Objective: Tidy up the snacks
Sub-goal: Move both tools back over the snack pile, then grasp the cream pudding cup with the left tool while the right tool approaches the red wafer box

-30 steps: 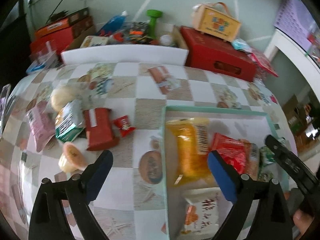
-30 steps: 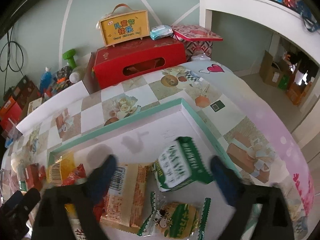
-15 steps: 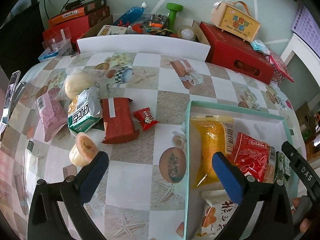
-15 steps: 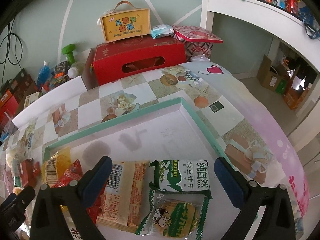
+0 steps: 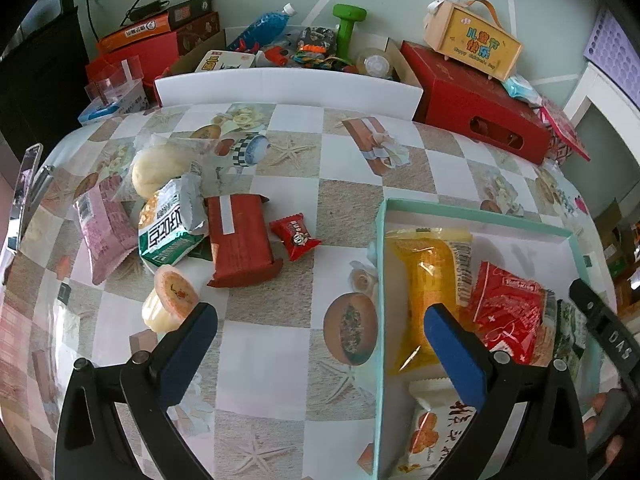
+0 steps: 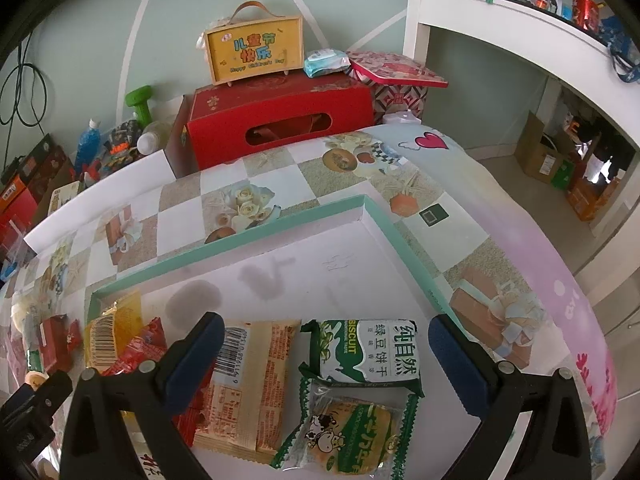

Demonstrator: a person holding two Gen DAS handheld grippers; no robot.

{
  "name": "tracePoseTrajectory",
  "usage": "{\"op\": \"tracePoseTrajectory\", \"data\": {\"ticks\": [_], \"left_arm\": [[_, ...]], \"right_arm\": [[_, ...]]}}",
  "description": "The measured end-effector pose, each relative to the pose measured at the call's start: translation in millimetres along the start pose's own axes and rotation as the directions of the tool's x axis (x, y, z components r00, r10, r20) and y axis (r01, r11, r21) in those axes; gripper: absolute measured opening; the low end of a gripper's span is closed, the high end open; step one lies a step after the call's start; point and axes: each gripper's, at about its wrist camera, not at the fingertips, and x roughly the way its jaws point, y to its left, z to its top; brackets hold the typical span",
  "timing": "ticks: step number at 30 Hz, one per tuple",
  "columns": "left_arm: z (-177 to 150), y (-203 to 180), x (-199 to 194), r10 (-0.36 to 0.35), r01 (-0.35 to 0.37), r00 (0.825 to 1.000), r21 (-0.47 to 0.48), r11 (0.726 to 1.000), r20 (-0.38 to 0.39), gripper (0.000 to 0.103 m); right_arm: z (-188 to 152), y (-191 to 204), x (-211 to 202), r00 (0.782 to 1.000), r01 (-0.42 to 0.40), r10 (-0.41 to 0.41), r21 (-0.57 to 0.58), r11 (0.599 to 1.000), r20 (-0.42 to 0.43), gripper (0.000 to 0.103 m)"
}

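Two grippers, left (image 5: 320,344) and right (image 6: 326,354), fingers spread wide, empty; six crinkly foil packets in the flat teal-rimmed tray (image 6: 256,232); seven loose snacks (image 5: 240,240) on the checkered desk (image 5: 352,184).

Glossy plastic snack wrappers (image 5: 430,280) lie in a matt card tray (image 6: 404,240) (teal-rimmed) on a smooth tablecloth (image 5: 352,184)

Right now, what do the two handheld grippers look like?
Both the left gripper and right gripper have black plastic frames, round silver bolts and two fingers tipped with dark blue pads. The right gripper's black side reads "DAS" in white.
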Motion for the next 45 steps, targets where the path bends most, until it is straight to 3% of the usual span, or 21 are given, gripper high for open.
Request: {"op": "tracePoseTrajectory", "data": {"ticks": [6,16,23,33,40,45], "left_arm": [[0.6,5.2,-4.7,0.035,-0.035,0.999,0.031,0.999,-0.002,0.103],[7.8,48.2,-15.3,0.041,-0.042,0.999,-0.051,0.998,-0.009,0.103],[13.1,101.8,-22.8,0.05,-0.05,0.999,-0.165,0.985,-0.008,0.103],[6.3,174.2,-20.6,0.084,-0.093,0.996,-0.322,0.942,-0.04,0.103],[-0.3,192.4,-15.2,0.039,-0.06,0.997,-0.379,0.924,-0.063,0.103],[-2.3,185.6,-5.0,0.016,-0.05,0.995,-0.346,0.937,-0.102,0.103]], "right_arm": [[4.3,3.0,-15.5,0.999,-0.006,0.006,0.001,1.0,0.042,0.103],[5.9,35.3,-50.4,0.986,-0.07,0.076,-0.048,0.996,0.149,0.103],[-10.9,79.7,-47.6,0.984,-0.128,0.146,-0.161,0.979,0.103,0.103],[-42.7,141.6,-43.0,0.963,-0.261,0.269,-0.283,0.923,-0.009,0.103],[-62.3,177.2,-43.9,0.946,-0.318,0.32,-0.359,0.877,-0.056,0.103],[-73.7,195.5,-43.5,0.943,-0.325,0.324,-0.411,0.852,-0.073,0.103]]}}
